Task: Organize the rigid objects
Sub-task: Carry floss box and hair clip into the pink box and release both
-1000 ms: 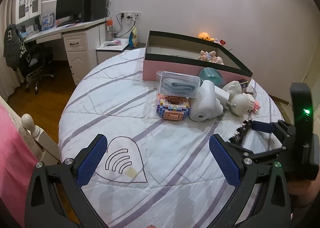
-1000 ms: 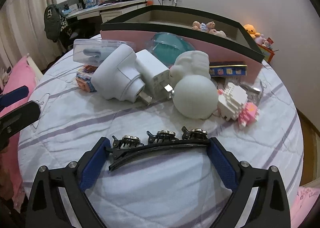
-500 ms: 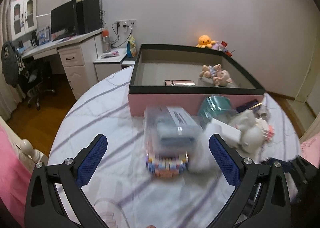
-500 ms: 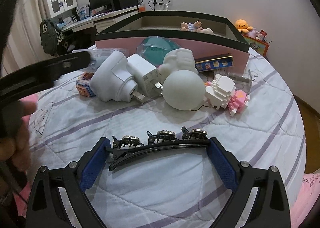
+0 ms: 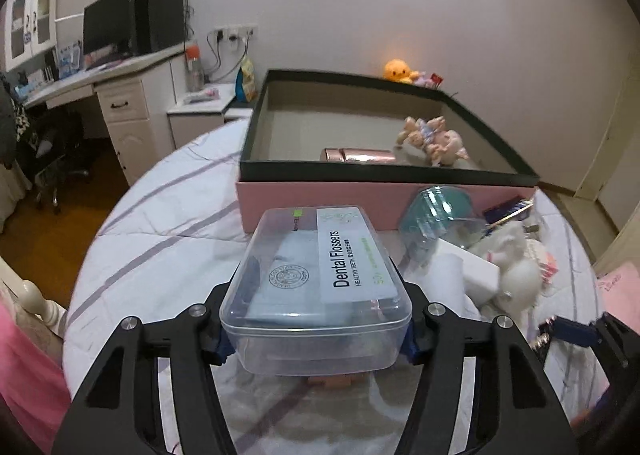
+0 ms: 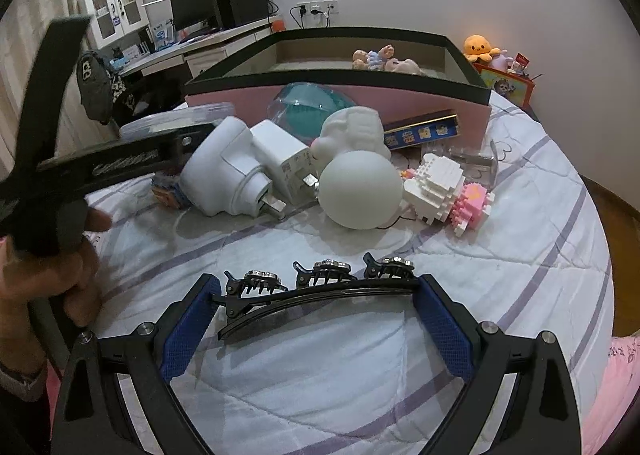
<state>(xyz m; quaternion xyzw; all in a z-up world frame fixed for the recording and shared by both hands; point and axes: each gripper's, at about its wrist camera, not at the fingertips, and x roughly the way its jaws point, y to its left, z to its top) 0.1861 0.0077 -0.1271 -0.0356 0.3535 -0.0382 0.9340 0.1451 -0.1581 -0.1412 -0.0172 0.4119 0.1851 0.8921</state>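
Note:
My left gripper (image 5: pixel 316 339) is shut on a clear plastic box of dental flossers (image 5: pixel 320 287), which sits on top of a block toy just in front of the pink box with a black rim (image 5: pixel 384 171). That box holds a rose-gold case (image 5: pixel 358 154) and small dolls (image 5: pixel 434 139). My right gripper (image 6: pixel 316 329) is shut on a black hair clip with three claw clips (image 6: pixel 316 283), held just above the bed cover. The left gripper's arm (image 6: pixel 100 163) crosses the left of the right wrist view.
A pile lies in front of the pink box (image 6: pixel 400 95): a white plug adapter (image 6: pixel 228 171), a white charger (image 6: pixel 284 163), a white round toy (image 6: pixel 360 191), a white-and-pink block figure (image 6: pixel 448 191), a teal dome case (image 6: pixel 308 103). A desk with a monitor (image 5: pixel 112 27) stands far left.
My left gripper moved forward onto the flosser box and closed on it. The right gripper stays shut on the hair clip, almost still.

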